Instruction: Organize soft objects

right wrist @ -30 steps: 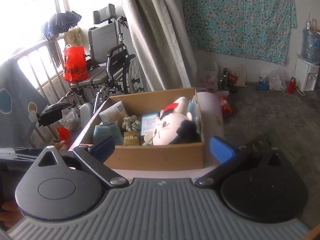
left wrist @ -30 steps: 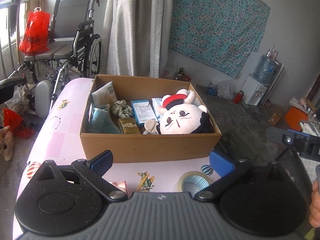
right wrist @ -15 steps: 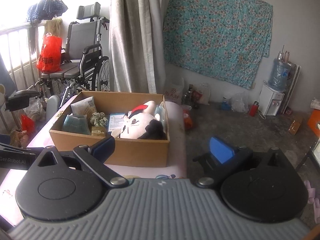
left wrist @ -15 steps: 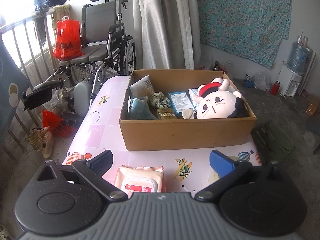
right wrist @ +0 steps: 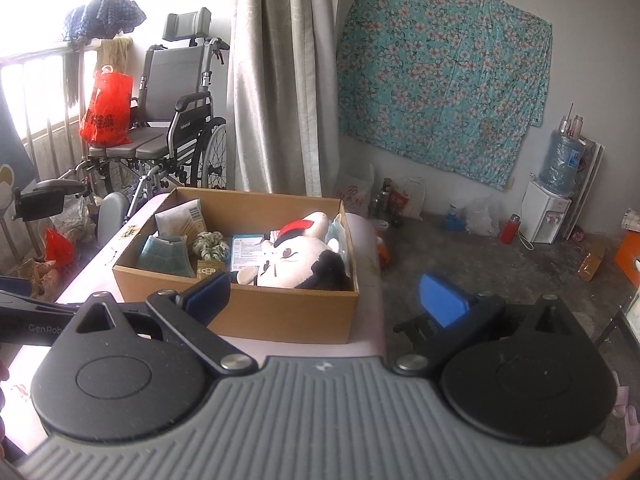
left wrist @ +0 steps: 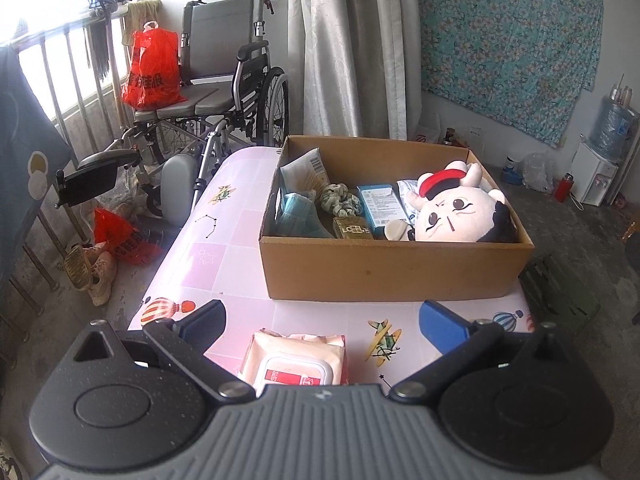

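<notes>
A cardboard box stands on the pink table. Inside lie a white plush doll with a red cap, a green scrunchie, a teal cloth, a blue packet and a small gold box. A pink wet-wipes pack lies on the table in front of the box, just ahead of my open left gripper. My right gripper hangs open and empty, off the box's near right corner.
A wheelchair holding a red bag stands behind the table on the left, beside a curtain. Shoes and a red bag lie on the floor at left. A water dispenser stands at the far right wall.
The left gripper has pulled back and swung left, bringing the wipes pack into view and losing the tape roll. The right gripper has swung right, so the box now sits at left.
</notes>
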### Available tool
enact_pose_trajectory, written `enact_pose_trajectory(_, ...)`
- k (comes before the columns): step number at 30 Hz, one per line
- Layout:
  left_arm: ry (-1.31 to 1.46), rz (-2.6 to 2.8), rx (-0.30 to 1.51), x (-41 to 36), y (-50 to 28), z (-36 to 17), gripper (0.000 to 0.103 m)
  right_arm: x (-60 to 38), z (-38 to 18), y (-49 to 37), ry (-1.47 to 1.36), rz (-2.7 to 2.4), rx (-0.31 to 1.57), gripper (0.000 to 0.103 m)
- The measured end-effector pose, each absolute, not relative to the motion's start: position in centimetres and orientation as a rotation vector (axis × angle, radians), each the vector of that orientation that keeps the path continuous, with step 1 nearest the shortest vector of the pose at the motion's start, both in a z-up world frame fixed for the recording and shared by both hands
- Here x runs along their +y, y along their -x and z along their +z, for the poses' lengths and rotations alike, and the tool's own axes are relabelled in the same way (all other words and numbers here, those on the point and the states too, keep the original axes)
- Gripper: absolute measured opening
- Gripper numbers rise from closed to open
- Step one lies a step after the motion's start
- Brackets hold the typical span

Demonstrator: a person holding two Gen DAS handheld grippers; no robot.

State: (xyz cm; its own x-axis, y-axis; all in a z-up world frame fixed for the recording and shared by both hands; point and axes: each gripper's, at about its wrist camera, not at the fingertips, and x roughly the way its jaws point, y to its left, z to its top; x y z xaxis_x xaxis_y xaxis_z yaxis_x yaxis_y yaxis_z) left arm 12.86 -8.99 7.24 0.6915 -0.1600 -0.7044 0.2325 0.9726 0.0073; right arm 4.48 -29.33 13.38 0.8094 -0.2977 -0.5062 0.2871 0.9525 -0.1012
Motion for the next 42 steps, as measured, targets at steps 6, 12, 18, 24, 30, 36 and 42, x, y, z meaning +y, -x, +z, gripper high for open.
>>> enact_pose_trajectory(6,-0.084,-0.231,0.798,-8.7,-13.7,6.7,0.103,-29.2,13.0,-5.7,0.021,-0.304,0.559,0.102)
enact_pose_trajectory(12,-0.102,-0.234,0.786,-8.7,-14.1,6.5,0.103,-29.8,12.2,-6.9,-0.017,-0.29,0.566,0.102)
enact_pose_trajectory(18,-0.095,-0.234,0.761,-8.1,-14.3,6.6,0.103,-31.2,12.1,-6.4,-0.094,-0.25,0.493,0.102)
enact_pose_trajectory(24,-0.075,-0.269,0.734,-7.1,-14.7,6.9,0.103,-33.1,11.2,-6.0,-0.186,-0.237,0.467,0.102)
enact_pose_trajectory(30,-0.03,-0.256,0.73,-5.8,-18.9,6.6,0.103,-37.5,9.0,-9.2,-0.288,-0.213,0.477,0.102)
enact_pose_trajectory(36,0.041,-0.236,0.859,-5.3,-27.7,4.2,0.103,-44.1,2.9,-18.8,-0.387,-0.236,0.653,0.1)
enact_pose_trajectory(42,-0.031,-0.153,1.02,-7.4,-34.8,-0.9,0.057,-46.7,-4.9,-26.7,-0.496,-0.22,0.866,0.056)
